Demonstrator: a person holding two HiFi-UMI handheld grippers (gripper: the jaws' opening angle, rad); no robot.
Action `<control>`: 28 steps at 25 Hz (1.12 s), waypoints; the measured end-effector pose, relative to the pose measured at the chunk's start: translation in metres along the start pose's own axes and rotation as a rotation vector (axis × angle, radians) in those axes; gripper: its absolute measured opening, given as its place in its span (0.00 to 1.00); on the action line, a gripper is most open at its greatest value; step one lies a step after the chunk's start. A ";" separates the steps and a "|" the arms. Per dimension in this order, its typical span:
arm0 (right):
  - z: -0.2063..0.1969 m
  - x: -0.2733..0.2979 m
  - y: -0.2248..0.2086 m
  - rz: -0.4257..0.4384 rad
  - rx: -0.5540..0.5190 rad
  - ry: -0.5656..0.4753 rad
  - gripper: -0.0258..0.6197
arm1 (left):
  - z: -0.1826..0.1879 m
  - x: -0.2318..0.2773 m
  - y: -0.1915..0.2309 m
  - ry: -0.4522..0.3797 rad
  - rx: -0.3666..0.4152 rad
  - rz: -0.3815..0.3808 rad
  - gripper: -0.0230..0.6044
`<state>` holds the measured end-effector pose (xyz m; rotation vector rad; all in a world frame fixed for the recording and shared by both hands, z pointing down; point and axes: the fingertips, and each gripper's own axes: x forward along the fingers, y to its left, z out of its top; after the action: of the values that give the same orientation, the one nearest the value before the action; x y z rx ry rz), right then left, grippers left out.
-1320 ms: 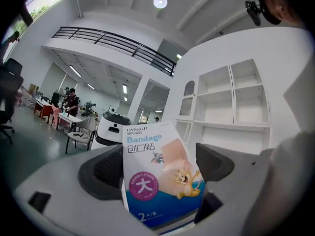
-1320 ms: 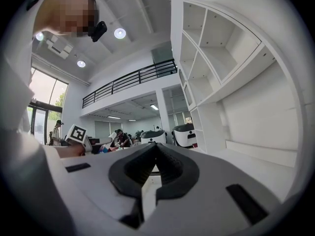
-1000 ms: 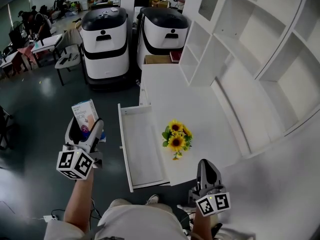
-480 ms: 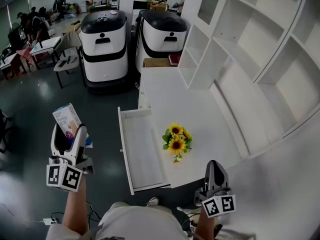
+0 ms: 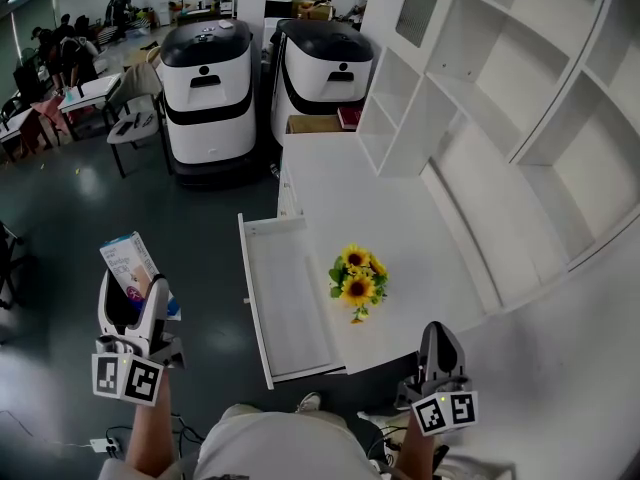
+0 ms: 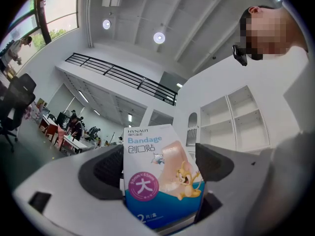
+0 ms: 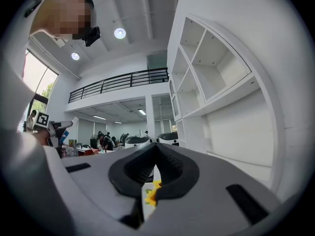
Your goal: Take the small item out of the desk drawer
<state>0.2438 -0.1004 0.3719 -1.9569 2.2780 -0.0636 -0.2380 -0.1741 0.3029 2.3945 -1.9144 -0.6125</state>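
Left claw (image 5: 133, 303) swung farther from the drawer (image 5: 285, 308), pinching a bandage box (image 6: 157, 176), its base hidden. Right claw (image 5: 438, 332) pressed together, empty.

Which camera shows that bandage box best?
The left gripper view: the bandage box fills the middle, print readable, between the fingers of the left gripper. The head view shows it small; the right gripper view, barely a speck.
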 end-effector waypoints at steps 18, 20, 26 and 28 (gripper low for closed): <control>-0.009 0.002 0.030 0.024 0.007 0.015 0.06 | -0.010 -0.008 0.005 0.033 -0.002 -0.024 0.77; -0.010 0.002 0.033 0.026 0.008 0.018 0.06 | -0.010 -0.009 0.005 0.036 -0.002 -0.026 0.77; -0.013 -0.002 0.041 0.022 0.009 0.028 0.06 | -0.009 -0.011 0.004 0.039 -0.002 -0.038 0.77; -0.014 -0.003 0.042 0.021 0.010 0.031 0.06 | -0.010 -0.011 0.004 0.042 -0.003 -0.043 0.77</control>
<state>0.2012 -0.0917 0.3813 -1.9399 2.3123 -0.1033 -0.2404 -0.1668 0.3161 2.4321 -1.8501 -0.5611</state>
